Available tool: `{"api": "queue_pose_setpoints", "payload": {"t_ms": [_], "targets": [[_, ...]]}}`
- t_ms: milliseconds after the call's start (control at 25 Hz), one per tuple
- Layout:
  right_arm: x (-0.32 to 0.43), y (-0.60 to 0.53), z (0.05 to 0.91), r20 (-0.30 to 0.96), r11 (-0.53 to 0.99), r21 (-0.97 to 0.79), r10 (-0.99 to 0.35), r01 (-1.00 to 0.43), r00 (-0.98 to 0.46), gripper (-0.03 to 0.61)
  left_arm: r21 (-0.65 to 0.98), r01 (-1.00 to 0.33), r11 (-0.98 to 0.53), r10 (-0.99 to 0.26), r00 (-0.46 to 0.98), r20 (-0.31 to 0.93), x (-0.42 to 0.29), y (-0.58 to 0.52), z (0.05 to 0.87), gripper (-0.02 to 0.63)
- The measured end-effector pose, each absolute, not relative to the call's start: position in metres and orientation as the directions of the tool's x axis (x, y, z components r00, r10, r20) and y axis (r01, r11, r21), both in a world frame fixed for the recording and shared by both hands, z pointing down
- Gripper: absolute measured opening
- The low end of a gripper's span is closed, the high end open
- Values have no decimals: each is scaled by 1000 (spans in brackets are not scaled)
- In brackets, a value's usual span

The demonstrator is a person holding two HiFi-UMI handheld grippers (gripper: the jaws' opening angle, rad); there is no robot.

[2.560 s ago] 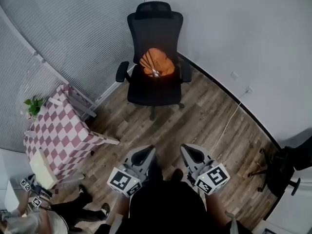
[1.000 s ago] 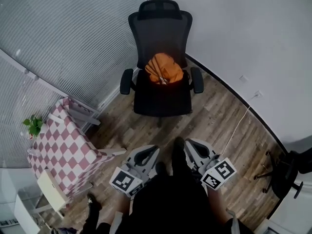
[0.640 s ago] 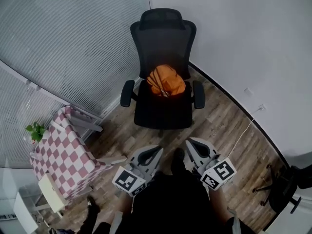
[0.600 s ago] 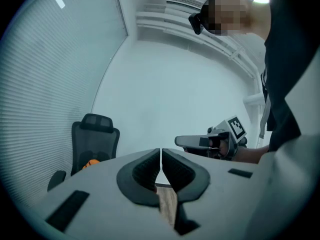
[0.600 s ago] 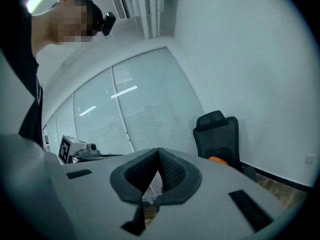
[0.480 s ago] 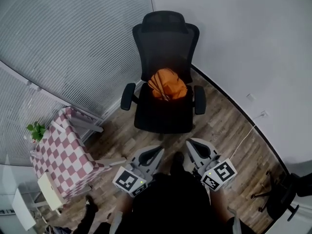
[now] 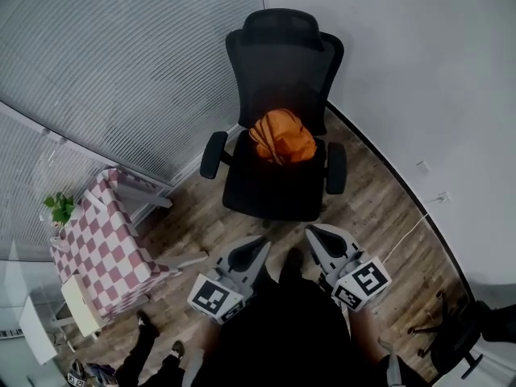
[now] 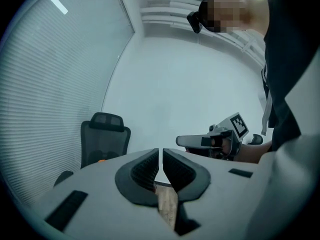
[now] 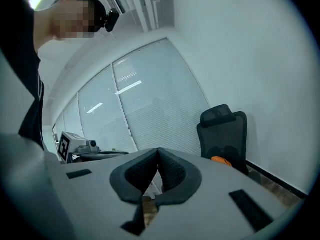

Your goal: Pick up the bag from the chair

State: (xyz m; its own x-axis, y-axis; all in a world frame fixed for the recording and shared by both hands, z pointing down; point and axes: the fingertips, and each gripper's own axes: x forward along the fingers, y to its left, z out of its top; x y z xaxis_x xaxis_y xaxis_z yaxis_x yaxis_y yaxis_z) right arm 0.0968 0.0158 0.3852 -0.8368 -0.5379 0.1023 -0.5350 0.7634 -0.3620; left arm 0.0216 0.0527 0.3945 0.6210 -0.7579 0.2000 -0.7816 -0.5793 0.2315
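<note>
In the head view, the orange bag (image 7: 282,136) is sitting at the back edge of the seat of the black office chair (image 7: 275,190), leaning against the backrest, midway between the two armrests. The left gripper (image 7: 258,244) and right gripper (image 7: 312,231) are hovering side by side over the wooden floor (image 7: 379,208), well short of the seat's front edge. A checked table (image 7: 101,248) is standing off to the left.

In the left gripper view, the jaws are lying pressed together with nothing between them; the chair is showing far off to the left.

In the right gripper view, the jaws are likewise meeting at the tips, empty, with the bag showing as an orange sliver on the seat at the right.
</note>
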Motion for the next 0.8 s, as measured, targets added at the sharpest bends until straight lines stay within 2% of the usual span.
{"api": "queue_pose_setpoints", "payload": {"t_ms": [320,800], "targets": [[72,-32,393,117,718,-360,-598,-595,-793,18,267,-762,-590,-740,643,197,-14,2,406,34],[2,-134,372,103,651,-331,-695,-684,-711,18,254,-710,-657,-690,702,177,-98,-141,404,34]]}}
